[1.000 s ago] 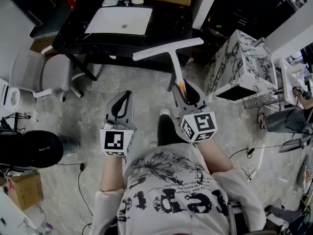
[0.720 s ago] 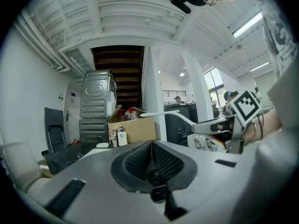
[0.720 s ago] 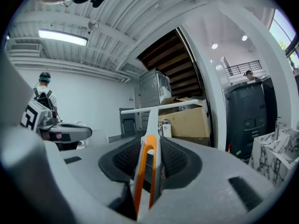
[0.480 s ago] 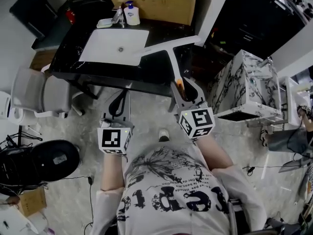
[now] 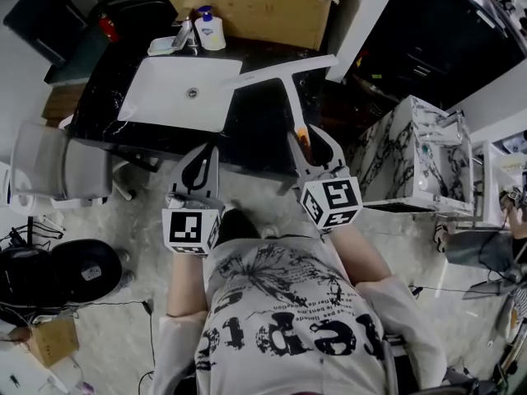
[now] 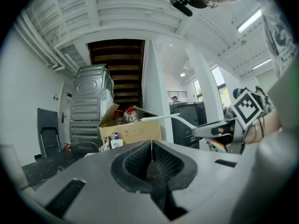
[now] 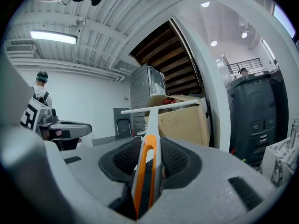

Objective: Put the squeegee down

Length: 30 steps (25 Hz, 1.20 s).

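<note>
The squeegee (image 5: 290, 85) is white and T-shaped, with an orange strip on its handle. My right gripper (image 5: 306, 144) is shut on the handle and holds it level, pointing forward. The blade hangs over the black counter (image 5: 263, 126), just right of the white sink (image 5: 177, 93). In the right gripper view the orange-edged handle (image 7: 148, 157) runs between the pads, with the blade (image 7: 161, 107) far ahead. My left gripper (image 5: 204, 156) is shut and empty at the counter's near edge; its pads meet in the left gripper view (image 6: 151, 154).
A soap bottle (image 5: 210, 31) stands behind the sink, in front of an open cardboard box (image 5: 255, 6). A marble-patterned cube (image 5: 412, 151) sits to the right. A grey chair (image 5: 49, 163) and a black round object (image 5: 58, 274) are on the left.
Both grippers have moved forward together towards the counter. The squeegee blade, earlier short of the counter, now hangs over it beside the sink. Neither gripper's jaws have changed.
</note>
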### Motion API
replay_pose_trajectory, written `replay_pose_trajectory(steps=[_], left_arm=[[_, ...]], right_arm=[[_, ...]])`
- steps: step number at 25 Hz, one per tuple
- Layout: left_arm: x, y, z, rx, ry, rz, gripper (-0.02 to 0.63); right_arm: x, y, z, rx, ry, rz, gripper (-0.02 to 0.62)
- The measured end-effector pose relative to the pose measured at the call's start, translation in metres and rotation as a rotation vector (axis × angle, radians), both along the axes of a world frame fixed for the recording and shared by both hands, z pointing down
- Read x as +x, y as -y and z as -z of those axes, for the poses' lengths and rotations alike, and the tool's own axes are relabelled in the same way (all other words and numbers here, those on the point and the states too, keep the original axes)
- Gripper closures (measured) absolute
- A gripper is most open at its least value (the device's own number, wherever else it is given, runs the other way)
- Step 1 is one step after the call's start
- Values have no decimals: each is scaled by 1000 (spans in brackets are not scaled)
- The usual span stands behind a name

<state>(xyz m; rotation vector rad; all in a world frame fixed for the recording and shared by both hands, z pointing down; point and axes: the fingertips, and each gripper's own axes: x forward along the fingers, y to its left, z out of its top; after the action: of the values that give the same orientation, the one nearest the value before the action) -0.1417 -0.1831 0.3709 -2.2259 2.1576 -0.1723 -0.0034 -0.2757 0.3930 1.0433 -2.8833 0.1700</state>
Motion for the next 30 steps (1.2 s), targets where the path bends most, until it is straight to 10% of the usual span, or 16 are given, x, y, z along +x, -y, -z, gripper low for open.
replay_pose_trajectory(steps=[15, 30], left_arm=[[-84, 155, -9, -19, -17, -216, 594], [-121, 220, -51, -82, -58, -379, 594]], right_arm=[[-62, 119, -25, -80, -34, -241, 472], [-80, 170, -151, -401, -151, -451, 472]])
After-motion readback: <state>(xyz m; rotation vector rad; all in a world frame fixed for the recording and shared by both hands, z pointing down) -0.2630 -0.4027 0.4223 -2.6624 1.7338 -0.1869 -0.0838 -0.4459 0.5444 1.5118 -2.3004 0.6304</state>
